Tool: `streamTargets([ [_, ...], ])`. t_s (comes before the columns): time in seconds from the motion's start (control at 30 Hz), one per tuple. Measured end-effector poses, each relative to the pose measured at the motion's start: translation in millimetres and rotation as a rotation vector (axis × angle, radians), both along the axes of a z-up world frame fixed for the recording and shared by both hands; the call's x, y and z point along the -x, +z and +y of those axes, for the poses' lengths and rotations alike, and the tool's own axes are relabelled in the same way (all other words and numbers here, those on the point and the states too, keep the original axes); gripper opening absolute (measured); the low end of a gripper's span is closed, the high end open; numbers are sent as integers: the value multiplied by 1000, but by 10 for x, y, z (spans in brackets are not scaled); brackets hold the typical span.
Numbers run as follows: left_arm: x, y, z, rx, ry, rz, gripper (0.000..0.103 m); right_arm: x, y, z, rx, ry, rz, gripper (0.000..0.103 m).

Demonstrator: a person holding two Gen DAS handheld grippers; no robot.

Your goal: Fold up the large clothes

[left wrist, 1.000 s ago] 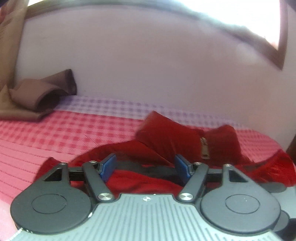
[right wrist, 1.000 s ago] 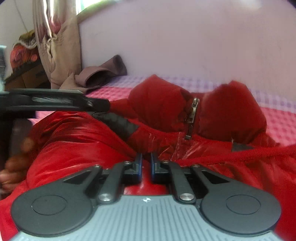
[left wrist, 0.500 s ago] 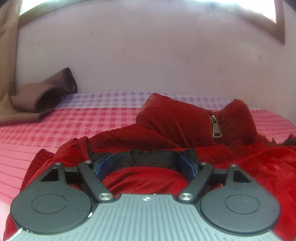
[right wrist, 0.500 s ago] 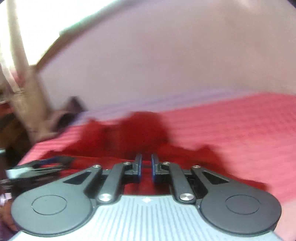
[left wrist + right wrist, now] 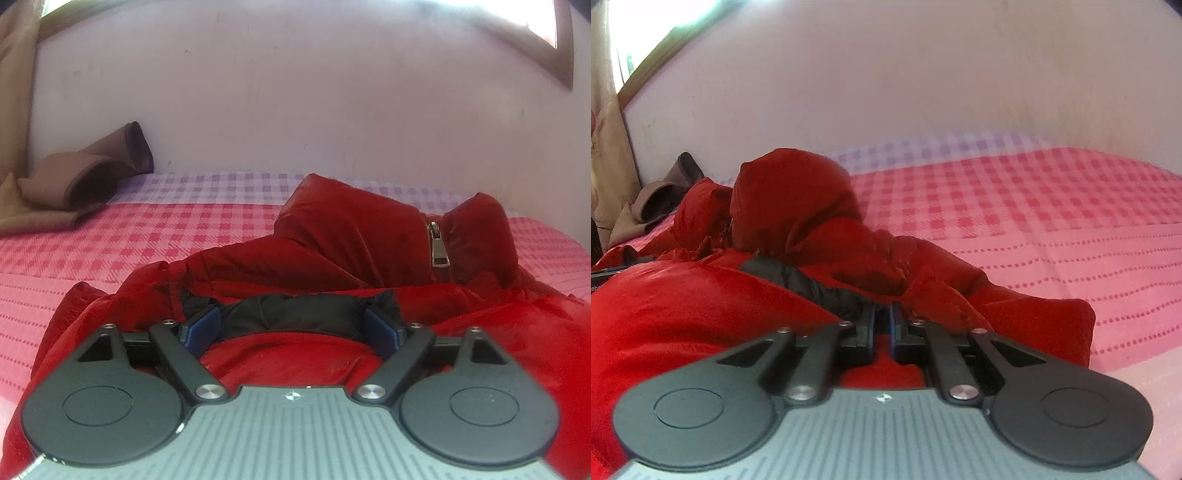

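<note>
A shiny red padded jacket (image 5: 351,236) with a black inner lining lies bunched on the pink checked bed (image 5: 147,240). Its hood and metal zipper pull (image 5: 437,245) stand up at the back. My left gripper (image 5: 291,328) is open, its blue pads on either side of a fold of red fabric and black lining (image 5: 299,314). In the right wrist view the jacket (image 5: 794,206) fills the left half. My right gripper (image 5: 882,317) is shut on the jacket's edge where the black lining (image 5: 812,284) meets the red.
A brown folded cloth (image 5: 77,184) lies at the bed's far left by the white wall (image 5: 295,110); it also shows in the right wrist view (image 5: 665,192). A beige curtain (image 5: 605,166) hangs at the left. Bare pink bedspread (image 5: 1052,229) stretches to the right of the jacket.
My left gripper has moved forward onto the jacket, its open pads now around a fold. My right gripper, still shut on fabric, has swung right and pulled the jacket's edge that way.
</note>
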State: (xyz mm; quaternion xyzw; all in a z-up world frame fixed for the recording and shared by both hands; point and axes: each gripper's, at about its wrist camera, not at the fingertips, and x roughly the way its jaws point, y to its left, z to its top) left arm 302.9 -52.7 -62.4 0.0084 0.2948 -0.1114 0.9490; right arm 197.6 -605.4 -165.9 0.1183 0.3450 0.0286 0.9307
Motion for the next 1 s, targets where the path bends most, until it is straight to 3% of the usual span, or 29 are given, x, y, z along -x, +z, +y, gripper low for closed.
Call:
streamTargets([
  [0.13, 87, 189, 234, 99, 3, -1, 81, 40, 10, 75, 59, -2, -23, 5],
  [0.3, 161, 485, 616, 41, 109, -88, 81, 60, 31, 83, 75, -2, -33, 5],
  [0.37, 57, 440, 767, 8, 163, -56, 68, 67, 35, 75, 66, -3, -35, 5],
  [0.4, -16, 381, 839, 2, 180, -23, 55, 70, 37, 74, 63, -3, -36, 5],
  [0.47, -131, 240, 940, 18, 193, 43, 55, 76, 43, 73, 57, -4, -37, 5],
  [0.63, -148, 62, 893, -30, 213, 40, 65, 95, 52, 71, 46, -5, -40, 5],
  [0.8, -225, -103, 1120, 86, 242, 122, 77, 105, 50, 58, 31, -6, -42, 5],
  [0.87, -212, -98, 1078, 50, 247, 114, 81, 108, 49, 59, 30, -7, -43, 5],
  [0.93, -212, -98, 1061, 21, 282, 116, 93, 110, 49, 64, 33, -9, -45, 5],
  [1.0, -210, -93, 1070, 17, 306, 120, 99, 111, 51, 76, 40, -11, -47, 5],
])
